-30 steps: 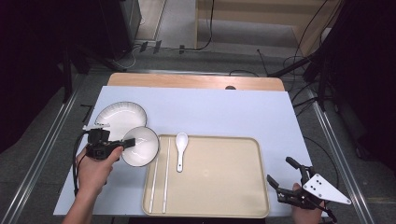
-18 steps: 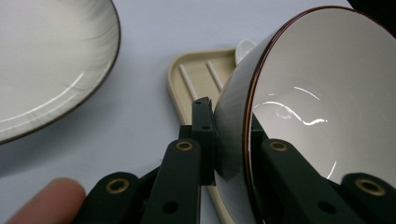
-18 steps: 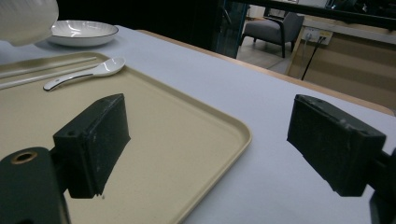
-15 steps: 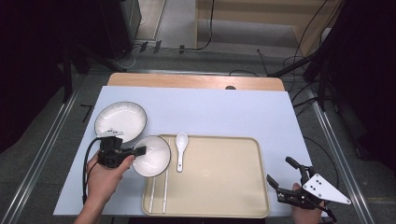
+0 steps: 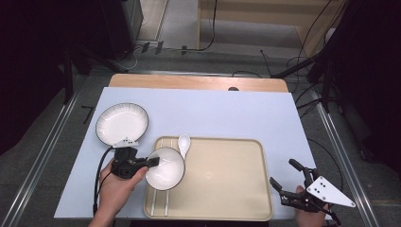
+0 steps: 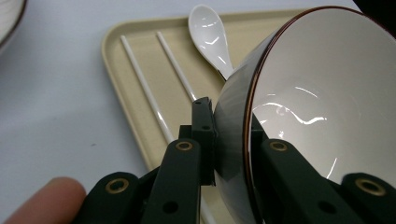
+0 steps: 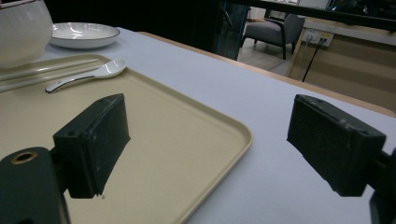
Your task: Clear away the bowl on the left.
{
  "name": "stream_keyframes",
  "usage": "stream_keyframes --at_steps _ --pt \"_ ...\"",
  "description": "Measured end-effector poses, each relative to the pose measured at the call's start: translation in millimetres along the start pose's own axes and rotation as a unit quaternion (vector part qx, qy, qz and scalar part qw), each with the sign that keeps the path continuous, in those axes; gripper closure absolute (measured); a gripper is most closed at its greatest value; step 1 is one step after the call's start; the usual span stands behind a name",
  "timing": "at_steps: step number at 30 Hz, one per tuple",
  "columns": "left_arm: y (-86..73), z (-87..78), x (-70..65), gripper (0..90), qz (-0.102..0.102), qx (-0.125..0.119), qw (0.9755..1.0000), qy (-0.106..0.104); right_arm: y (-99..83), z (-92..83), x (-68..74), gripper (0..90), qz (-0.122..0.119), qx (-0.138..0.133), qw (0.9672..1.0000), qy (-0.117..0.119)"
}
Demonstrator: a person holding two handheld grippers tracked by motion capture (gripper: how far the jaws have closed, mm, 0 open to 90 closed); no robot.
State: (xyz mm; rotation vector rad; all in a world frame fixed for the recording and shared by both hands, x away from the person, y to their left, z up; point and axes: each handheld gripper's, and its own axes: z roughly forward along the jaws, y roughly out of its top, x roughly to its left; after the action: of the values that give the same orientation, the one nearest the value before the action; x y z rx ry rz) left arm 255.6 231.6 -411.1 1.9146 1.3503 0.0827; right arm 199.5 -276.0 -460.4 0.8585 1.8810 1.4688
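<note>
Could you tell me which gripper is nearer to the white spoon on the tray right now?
The left. The left gripper holds the bowl by its rim just beside the spoon, while the right gripper sits open off the tray's far right edge.

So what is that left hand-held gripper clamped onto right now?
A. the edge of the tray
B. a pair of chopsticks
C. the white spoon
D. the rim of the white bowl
D: the left hand-held gripper has one jaw inside and one outside the wall of the white bowl, pinching its rim, while the spoon and chopsticks lie untouched on the tray.
</note>
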Motion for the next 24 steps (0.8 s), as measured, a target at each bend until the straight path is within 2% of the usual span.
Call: stream_keyframes --at_steps 6,10,24 --pt "-8.2 5.2 -14.9 82.6 0.01 0.009 0.9998 -0.014 -0.3 -0.5 -0.4 13.2 0.002 -0.001 1.0 -0.001" --pt "-11.7 8.0 -24.0 82.6 0.019 0.015 0.9996 -0.015 -0.1 0.0 0.0 13.2 0.001 -0.002 1.0 0.0" --pt "-25.4 21.2 -43.9 82.5 0.035 0.04 0.9981 -0.033 -0.2 0.1 -0.1 13.2 0.0 -0.001 1.0 0.001"
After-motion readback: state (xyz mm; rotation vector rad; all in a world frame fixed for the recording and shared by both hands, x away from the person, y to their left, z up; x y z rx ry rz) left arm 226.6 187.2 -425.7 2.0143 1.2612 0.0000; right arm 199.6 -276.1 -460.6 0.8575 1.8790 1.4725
